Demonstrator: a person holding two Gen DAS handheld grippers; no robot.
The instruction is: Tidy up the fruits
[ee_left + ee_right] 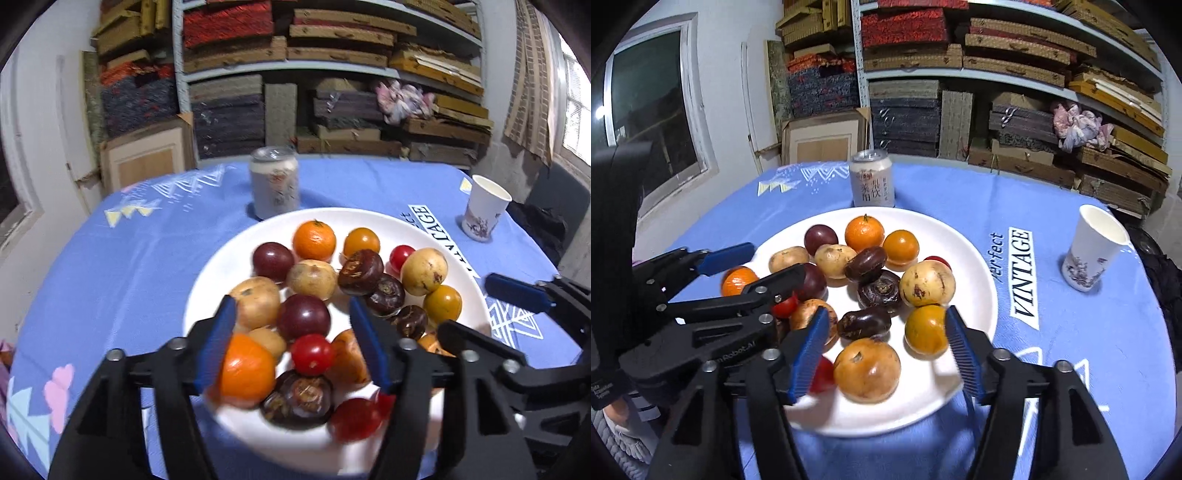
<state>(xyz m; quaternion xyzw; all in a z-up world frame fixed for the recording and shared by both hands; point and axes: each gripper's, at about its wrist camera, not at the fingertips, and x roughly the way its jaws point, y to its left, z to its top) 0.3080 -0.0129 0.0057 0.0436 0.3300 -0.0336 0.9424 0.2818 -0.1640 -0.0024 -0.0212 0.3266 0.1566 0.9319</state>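
I see the white plate (975, 280) in the middle of the blue tablecloth (1089, 332), and all the fruits (871, 280) lie on it in a loose pile. My left gripper (291, 343) hangs over the near left part of the plate with its blue pads spread; a red cherry tomato (312, 354) and a dark plum (303, 316) show in the gap, but the pads press on nothing. An orange mandarin (245, 369) lies just beside the left pad. My right gripper (886, 350) is over the near right part of the plate, fingers also apart, with a brown round fruit (867, 370) between them and not pinched. Behind the plate stands a drink can (872, 179), upright. A paper cup (1091, 247) stands well apart on the right
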